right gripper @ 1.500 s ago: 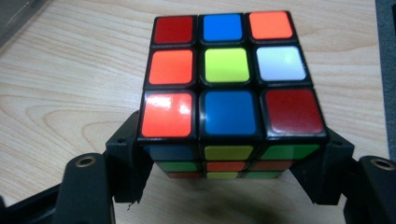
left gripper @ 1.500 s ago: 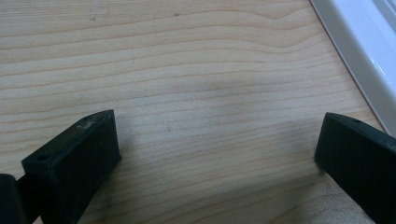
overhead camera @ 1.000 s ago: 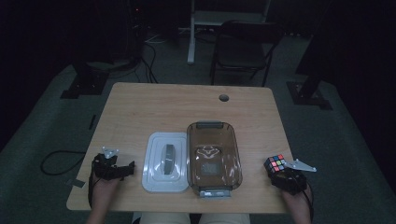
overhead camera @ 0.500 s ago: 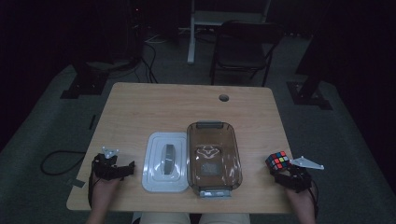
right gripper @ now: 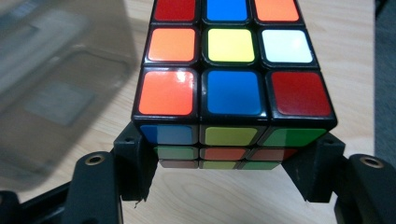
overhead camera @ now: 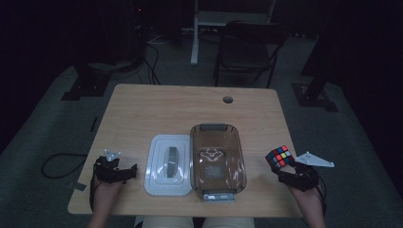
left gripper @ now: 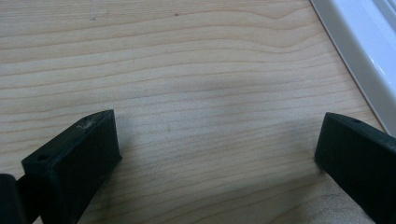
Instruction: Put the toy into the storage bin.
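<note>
Currently right gripper (overhead camera: 285, 167) clamped on puzzle cube (overhead camera: 280, 156), jaws squeezing its two sides, lifted just right of brown container (overhead camera: 217, 159) near table (overhead camera: 190, 104) edge. Left gripper (overhead camera: 129, 170) spread wide, holding nothing, resting well left of container beside white lid (overhead camera: 169, 164).

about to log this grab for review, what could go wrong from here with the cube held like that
The right gripper clamps the Rubik's cube by its lower layers alone, so most of the cube stands above the jaws; it might tip or a layer might twist loose. The clear brown container sits close beside it, so a swing toward it could clip the rim. The left gripper rests open near the white lid and could nudge it.
</note>
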The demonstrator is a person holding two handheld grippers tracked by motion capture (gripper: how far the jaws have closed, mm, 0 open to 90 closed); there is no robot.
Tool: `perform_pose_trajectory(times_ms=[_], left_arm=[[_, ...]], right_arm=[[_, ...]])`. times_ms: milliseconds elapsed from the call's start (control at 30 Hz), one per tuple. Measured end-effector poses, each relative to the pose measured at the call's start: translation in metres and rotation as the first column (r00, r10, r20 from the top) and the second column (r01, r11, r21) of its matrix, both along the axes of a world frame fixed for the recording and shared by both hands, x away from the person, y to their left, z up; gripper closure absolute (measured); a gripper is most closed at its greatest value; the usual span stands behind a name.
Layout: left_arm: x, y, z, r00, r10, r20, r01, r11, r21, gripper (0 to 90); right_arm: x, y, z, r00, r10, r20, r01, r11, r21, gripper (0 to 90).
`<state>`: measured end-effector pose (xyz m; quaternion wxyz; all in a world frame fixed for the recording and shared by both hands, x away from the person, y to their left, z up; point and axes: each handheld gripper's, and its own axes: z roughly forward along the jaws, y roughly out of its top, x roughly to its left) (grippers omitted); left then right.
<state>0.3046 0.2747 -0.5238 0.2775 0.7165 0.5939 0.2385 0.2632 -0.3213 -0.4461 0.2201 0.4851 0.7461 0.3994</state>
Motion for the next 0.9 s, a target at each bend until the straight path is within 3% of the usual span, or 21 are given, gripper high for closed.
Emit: perform_pose_trajectory(times_ms=[200,400,733,900], left_arm=[[0.0,0.0,0.0,1.0,0.0,0.0,0.0,1.0,0.0,0.5],[0.0,0.0,0.0,1.0,0.0,0.0,0.0,1.0,0.0,0.5],[0.0,0.0,0.0,1.0,0.0,0.0,0.0,1.0,0.0,0.5],[0.0,0.0,0.0,1.0,0.0,0.0,0.0,1.0,0.0,0.5]], right_arm=[[0.0,0.012,0.018,0.9976,0.064,0.025,-0.064,0.998,-0.002,34.2],[-0.001,0.028,0.041,0.9886,0.138,0.061,-0.137,0.99,-0.015,34.3],[-0.002,0.054,0.057,0.9667,0.243,0.08,-0.241,0.97,-0.033,34.3],[-0.002,0.069,0.063,0.9453,0.319,0.066,-0.317,0.947,-0.049,34.3]])
